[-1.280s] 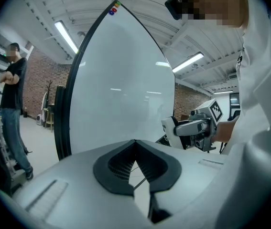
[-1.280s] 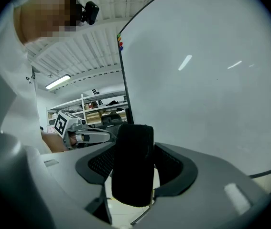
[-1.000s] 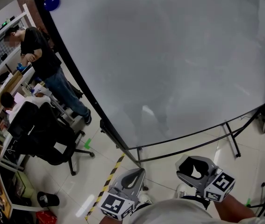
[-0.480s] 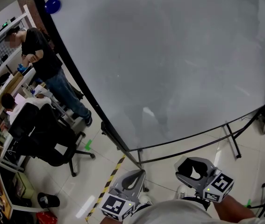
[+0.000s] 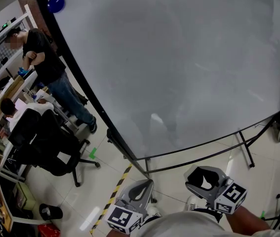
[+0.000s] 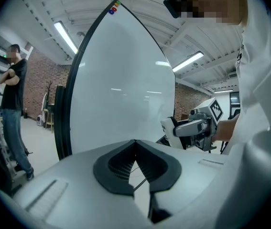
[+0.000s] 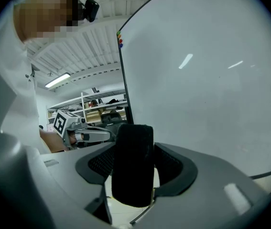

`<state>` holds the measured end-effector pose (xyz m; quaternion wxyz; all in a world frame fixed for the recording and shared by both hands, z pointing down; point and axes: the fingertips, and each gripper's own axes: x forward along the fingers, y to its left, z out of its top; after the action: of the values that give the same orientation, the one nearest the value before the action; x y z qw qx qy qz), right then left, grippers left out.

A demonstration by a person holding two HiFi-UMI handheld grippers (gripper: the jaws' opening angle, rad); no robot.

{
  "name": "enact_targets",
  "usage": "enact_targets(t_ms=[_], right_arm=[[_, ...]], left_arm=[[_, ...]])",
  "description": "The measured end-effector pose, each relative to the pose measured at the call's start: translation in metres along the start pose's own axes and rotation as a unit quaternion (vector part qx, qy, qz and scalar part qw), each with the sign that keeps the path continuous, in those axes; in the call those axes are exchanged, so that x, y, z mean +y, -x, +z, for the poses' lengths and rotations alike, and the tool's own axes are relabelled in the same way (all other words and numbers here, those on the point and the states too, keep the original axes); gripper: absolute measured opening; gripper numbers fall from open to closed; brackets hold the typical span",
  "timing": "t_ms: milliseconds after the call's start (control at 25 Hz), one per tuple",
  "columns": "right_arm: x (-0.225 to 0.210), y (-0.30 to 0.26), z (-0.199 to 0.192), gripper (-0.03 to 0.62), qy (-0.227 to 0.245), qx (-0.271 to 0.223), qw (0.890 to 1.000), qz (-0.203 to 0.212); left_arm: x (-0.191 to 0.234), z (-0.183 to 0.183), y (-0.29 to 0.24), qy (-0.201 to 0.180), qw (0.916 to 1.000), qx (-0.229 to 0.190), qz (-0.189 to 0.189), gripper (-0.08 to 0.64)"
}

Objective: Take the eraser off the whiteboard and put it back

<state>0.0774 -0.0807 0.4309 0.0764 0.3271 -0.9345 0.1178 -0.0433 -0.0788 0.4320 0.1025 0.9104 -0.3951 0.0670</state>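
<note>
Eraser (image 7: pixel 133 175) off the board (image 5: pixel 179 58)
Right tongs (image 7: pixel 135 144) are pinching its long sides. It looks light and soft, probably felt. Left tongs (image 6: pixel 135 157) are closed and empty.

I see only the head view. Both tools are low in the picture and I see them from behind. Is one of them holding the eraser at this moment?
Observer: Yes. In the right gripper view the right tool is closed on the black eraser, which stands upright between its jaws.
Operator: And is something in the left tool?
Observer: No. In the left gripper view the left tool is empty, and its jaws are closed together.
</note>
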Motion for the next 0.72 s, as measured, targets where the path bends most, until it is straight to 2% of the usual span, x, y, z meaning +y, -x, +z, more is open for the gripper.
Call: enact_targets(t_ms=[720], right_arm=[[-0.0008,-0.0089,0.0033,0.242,0.008,0.004,1.000,0.007]], left_arm=[[0.0066,0.0015,0.0004,0.000,1.0000,-0.002,0.006,0.017]])
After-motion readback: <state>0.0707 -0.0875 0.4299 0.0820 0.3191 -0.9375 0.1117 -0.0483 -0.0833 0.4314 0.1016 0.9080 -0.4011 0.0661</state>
